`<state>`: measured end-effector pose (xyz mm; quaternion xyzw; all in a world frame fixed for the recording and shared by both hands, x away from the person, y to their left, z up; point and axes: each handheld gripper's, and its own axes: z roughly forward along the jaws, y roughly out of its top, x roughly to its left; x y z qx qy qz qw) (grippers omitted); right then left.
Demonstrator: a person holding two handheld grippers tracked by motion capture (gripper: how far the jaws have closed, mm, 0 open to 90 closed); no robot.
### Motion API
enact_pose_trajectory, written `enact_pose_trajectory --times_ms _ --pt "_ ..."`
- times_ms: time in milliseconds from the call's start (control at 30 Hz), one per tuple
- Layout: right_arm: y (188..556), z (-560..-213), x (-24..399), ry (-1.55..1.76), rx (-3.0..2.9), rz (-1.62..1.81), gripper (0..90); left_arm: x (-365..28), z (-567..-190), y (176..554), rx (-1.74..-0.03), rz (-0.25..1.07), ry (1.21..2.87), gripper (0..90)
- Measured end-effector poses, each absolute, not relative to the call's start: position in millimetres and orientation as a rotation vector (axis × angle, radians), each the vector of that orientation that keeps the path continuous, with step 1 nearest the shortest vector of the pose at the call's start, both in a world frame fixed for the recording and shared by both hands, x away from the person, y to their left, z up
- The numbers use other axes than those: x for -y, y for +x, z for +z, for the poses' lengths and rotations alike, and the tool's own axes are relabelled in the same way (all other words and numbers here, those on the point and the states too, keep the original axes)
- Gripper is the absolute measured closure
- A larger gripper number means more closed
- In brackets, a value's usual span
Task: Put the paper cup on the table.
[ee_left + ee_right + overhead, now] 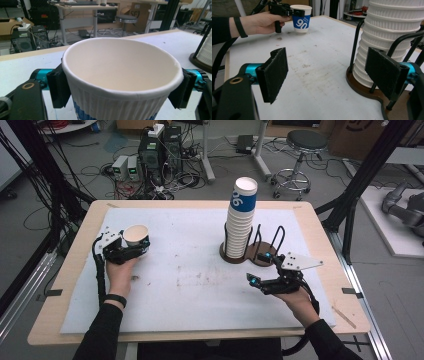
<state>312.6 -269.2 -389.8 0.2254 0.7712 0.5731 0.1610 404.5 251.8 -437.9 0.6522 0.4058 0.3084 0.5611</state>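
The person's left hand [119, 270] comes up from the near edge of the table with the forearm almost straight ahead and a dark band on the wrist, and it carries the left gripper [131, 245] pointing forward over the left part of the white mat [190, 285]. Its jaws are closed on a paper cup [136, 236] just under the rim, one pad on each side, with the cup upright and its mouth open to the ceiling; in the right gripper view the same cup [301, 18] shows a blue band with white numerals and hangs just above the mat. The right hand [295, 300] sits low near the right front of the mat, wrist angled inward, and the right gripper [261, 268] points toward the wooden cup holder [260, 257], where a tall stack of cups [240, 220] leans slightly. Its jaws stand apart with nothing between the pads, just short of the stack's base.
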Motion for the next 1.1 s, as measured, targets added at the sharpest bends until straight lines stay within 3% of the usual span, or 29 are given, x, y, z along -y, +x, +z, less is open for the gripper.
enact_pose_trajectory --times_ms 1100 --pt "315.9 -389.8 264.6 0.626 -2.213 1.646 19.3 -253.1 -440.0 398.1 -1.039 0.700 1.635 17.2"
